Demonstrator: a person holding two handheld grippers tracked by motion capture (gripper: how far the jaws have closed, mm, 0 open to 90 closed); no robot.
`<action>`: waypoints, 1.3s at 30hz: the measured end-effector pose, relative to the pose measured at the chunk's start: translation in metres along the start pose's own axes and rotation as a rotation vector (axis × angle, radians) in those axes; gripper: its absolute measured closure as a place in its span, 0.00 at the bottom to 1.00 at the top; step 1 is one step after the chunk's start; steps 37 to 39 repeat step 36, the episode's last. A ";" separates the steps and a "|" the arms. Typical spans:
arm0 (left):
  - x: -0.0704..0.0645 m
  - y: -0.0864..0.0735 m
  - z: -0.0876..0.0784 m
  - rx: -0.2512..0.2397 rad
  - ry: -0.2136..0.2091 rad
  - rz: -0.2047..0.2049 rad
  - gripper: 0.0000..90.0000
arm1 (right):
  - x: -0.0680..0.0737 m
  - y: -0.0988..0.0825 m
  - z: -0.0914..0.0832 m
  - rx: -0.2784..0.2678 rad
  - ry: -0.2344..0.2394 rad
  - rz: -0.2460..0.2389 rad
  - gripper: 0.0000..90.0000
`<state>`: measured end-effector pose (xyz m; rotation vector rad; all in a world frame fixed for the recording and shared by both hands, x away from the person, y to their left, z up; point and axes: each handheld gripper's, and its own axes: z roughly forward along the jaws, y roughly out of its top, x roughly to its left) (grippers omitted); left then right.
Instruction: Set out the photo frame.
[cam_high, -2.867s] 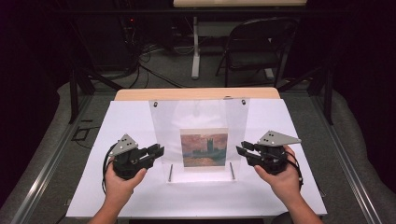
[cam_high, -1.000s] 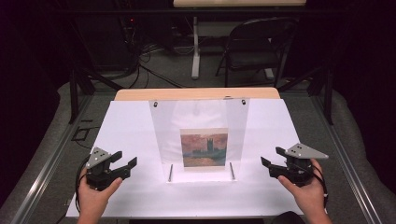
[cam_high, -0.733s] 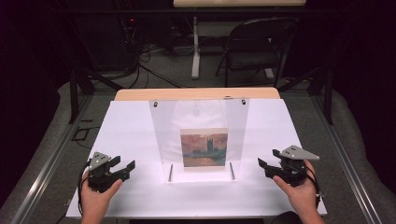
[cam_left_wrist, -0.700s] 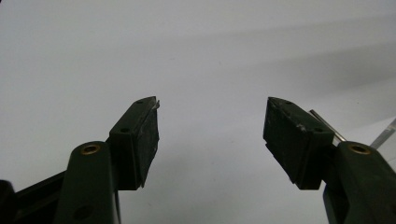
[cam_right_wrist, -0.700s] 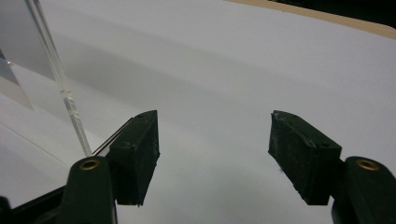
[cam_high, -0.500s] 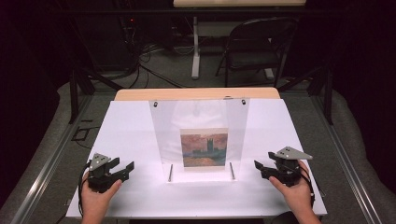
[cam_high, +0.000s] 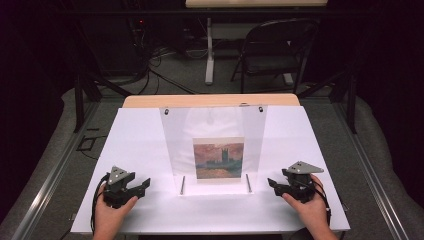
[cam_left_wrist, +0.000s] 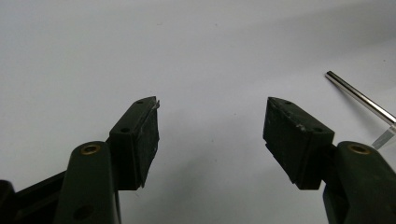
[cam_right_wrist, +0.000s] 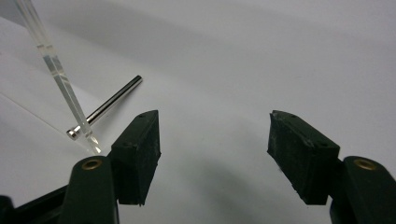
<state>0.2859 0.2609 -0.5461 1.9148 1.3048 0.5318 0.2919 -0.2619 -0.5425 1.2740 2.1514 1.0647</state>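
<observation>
A clear acrylic picture stand (cam_high: 215, 130) stands upright mid-table with a small painting print (cam_high: 218, 157) in it. Two metal rods stick out at its foot, the left rod (cam_high: 183, 184) and the right rod (cam_high: 248, 182). My left gripper (cam_high: 141, 186) rests low at the front left, open, jaws pointing toward the stand with nothing between them (cam_left_wrist: 212, 105); the left rod (cam_left_wrist: 359, 99) lies off to its right. My right gripper (cam_high: 273, 184) sits at the front right, open and bare (cam_right_wrist: 214, 116), with the right rod (cam_right_wrist: 109, 105) and the stand's clear edge (cam_right_wrist: 56, 70) just left of it.
The white table top (cam_high: 140, 135) ends in a wooden strip (cam_high: 210, 101) at the back. A folding chair (cam_high: 280, 50) and cables (cam_high: 165, 75) stand on the floor beyond. Metal rails (cam_high: 55, 175) run along both sides of the table.
Both hands drew away from the stand's sides and sank to the table's front. Over the last second the right gripper slid a little left toward the stand. Jaws stayed open.
</observation>
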 end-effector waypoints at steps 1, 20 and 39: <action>0.000 0.000 0.000 -0.002 -0.001 -0.001 0.40 | 0.001 0.000 0.000 -0.001 0.001 0.001 0.38; 0.002 -0.002 0.002 0.005 -0.018 -0.016 0.40 | 0.001 -0.002 0.004 0.008 0.044 -0.010 0.38; 0.003 -0.002 0.002 0.005 -0.017 -0.029 0.40 | -0.005 -0.004 0.003 0.005 0.044 0.034 0.38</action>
